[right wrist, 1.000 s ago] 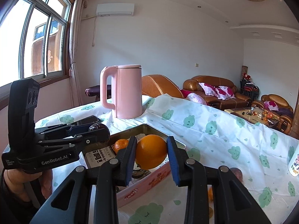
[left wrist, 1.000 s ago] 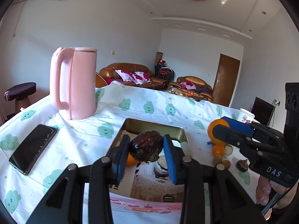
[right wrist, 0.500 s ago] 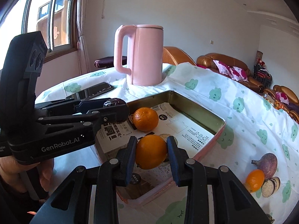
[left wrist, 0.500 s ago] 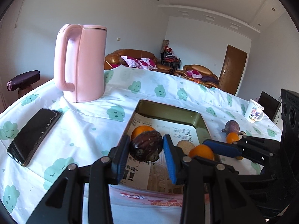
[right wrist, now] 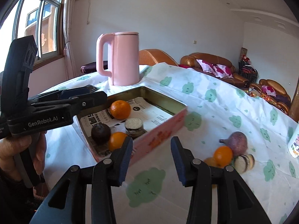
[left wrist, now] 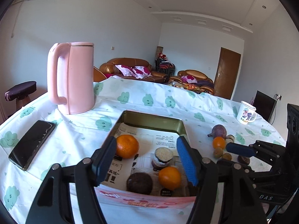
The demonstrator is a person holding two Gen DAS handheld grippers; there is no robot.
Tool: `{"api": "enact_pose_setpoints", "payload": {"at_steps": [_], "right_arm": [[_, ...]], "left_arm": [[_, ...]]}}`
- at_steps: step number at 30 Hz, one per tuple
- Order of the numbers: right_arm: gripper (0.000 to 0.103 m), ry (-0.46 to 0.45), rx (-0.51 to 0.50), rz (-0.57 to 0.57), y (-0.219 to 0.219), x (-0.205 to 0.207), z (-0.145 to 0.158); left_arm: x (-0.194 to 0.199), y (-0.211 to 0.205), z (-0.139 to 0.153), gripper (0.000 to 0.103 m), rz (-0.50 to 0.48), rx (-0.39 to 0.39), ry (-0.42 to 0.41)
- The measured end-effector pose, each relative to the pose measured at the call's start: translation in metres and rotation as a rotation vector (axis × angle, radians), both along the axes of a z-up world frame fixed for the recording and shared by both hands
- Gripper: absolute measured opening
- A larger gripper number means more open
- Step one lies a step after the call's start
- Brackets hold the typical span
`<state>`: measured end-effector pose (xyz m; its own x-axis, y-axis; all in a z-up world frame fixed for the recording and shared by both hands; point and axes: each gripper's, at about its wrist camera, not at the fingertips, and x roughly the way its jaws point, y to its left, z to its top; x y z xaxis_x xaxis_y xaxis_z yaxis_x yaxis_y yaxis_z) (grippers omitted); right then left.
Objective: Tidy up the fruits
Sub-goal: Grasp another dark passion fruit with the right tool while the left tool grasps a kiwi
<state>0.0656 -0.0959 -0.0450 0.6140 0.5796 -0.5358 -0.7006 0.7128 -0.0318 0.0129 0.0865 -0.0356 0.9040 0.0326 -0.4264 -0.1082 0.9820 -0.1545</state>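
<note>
A pink-sided metal tin (left wrist: 155,120) (right wrist: 164,128) lined with paper holds two oranges (left wrist: 127,146) (left wrist: 169,177), a dark wrinkled fruit (left wrist: 139,183) (right wrist: 100,133) and a cut fruit half (left wrist: 164,155). My left gripper (left wrist: 146,159) is open and empty above the tin's near end. My right gripper (right wrist: 151,158) is open and empty, just outside the tin's pink wall. Loose fruit lies on the cloth to the right: a purple fruit (right wrist: 236,143) (left wrist: 218,131), a small orange (right wrist: 223,155) (left wrist: 219,142) and other small pieces.
A tall pink kettle (left wrist: 72,80) (right wrist: 121,57) stands behind the tin at the left. A black phone (left wrist: 32,145) lies at the left. A white printed mug (left wrist: 245,112) stands at the far right. The table has a white cloth with green cloud prints.
Both grippers have opened. The dark fruit dropped from the left gripper and the orange from the right gripper into the tin. The right gripper has drawn back outside the tin's wall.
</note>
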Motion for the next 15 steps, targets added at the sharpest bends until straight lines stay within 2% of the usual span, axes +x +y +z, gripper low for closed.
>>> {"api": "enact_pose_setpoints", "payload": {"at_steps": [1, 3, 7, 15], "right_arm": [[0.053, -0.001, 0.004, -0.040, -0.015, 0.002, 0.000], [0.061, -0.003, -0.004, -0.124, -0.043, 0.008, -0.001], [0.062, 0.039, -0.024, -0.262, -0.081, 0.026, -0.007], [0.062, 0.192, -0.010, -0.299, -0.103, 0.046, -0.028]], "left_arm": [[0.000, -0.008, 0.002, 0.078, -0.016, 0.006, -0.006], [0.003, -0.027, 0.005, 0.079, -0.061, 0.017, -0.011], [0.014, -0.065, 0.007, 0.079, -0.150, 0.051, 0.004], [0.046, -0.121, -0.012, 0.078, -0.288, 0.071, 0.111]]}}
